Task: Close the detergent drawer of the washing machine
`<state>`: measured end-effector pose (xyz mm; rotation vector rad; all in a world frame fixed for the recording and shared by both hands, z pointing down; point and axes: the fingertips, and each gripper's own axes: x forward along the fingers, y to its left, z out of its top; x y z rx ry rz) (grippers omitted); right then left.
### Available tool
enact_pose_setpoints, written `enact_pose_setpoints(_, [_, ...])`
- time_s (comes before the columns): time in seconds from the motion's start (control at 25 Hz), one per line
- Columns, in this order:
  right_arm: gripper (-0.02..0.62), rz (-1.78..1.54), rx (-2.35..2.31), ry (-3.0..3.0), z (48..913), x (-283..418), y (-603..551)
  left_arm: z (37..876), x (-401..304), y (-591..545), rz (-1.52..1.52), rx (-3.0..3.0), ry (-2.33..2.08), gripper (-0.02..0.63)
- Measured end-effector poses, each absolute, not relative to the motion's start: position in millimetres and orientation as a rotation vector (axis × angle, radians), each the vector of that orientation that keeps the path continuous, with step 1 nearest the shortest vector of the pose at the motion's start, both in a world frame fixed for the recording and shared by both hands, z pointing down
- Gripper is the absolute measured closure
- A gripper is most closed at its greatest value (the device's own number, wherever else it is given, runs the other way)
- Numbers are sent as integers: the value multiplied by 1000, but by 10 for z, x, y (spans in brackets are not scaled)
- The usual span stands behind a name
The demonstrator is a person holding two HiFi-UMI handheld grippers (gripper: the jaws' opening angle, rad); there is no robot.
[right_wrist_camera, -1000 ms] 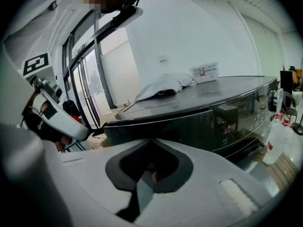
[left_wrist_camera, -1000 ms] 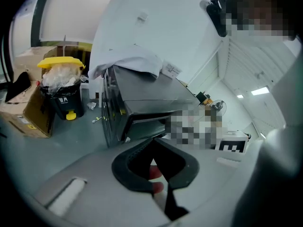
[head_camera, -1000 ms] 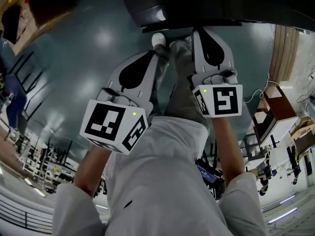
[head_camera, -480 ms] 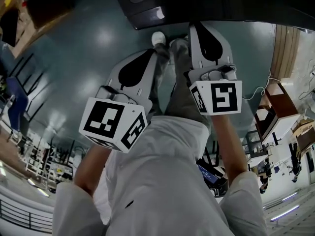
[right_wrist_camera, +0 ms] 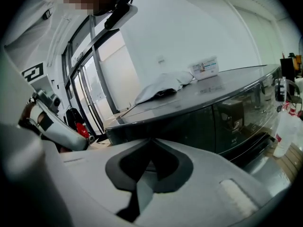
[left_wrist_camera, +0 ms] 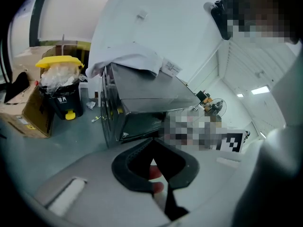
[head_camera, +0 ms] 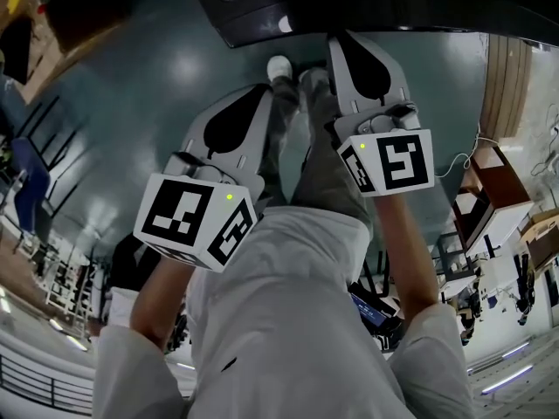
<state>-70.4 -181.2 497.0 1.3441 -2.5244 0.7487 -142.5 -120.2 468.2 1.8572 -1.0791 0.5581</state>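
The dark grey washing machine (head_camera: 367, 3) fills the top edge of the head view. It shows whole in the left gripper view (left_wrist_camera: 142, 93), a white cloth (left_wrist_camera: 132, 60) draped on its lid. Its glossy front panel (right_wrist_camera: 236, 115) is in the right gripper view; I cannot tell how the detergent drawer stands. My left gripper (head_camera: 269, 92) is shut and empty, held low over the floor, short of the machine. My right gripper (head_camera: 337, 38) is also shut and empty, its tip close under the machine's front edge. Both point forward, side by side.
A black bin with a yellow lid (left_wrist_camera: 61, 86) and a cardboard box (left_wrist_camera: 28, 112) stand left of the machine. A white bottle (right_wrist_camera: 286, 131) is at its right. My legs and white shoes (head_camera: 281, 66) are between the grippers on the grey-green floor (head_camera: 157, 85).
Both grippers have crept forward toward the machine, the right one now nearly under its front edge. Both jaws have stayed shut.
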Motion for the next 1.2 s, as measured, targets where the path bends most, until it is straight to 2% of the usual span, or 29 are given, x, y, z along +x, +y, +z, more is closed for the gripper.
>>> enact_pose_setpoints(0.36, [593, 644, 1260, -2508, 4863, -565, -1782, 4457, -1412, -1090, 479, 1890, -1141, 594])
enact_pose_setpoints(0.8, [594, 438, 1269, -2441, 4081, -526, -1594, 3840, -1626, -1120, 333, 1953, -1181, 594])
enact_pose_setpoints(1.2, [594, 391, 1270, -2380, 3635, -318, -1321, 3422, -1621, -1092, 311, 2093, -1203, 594])
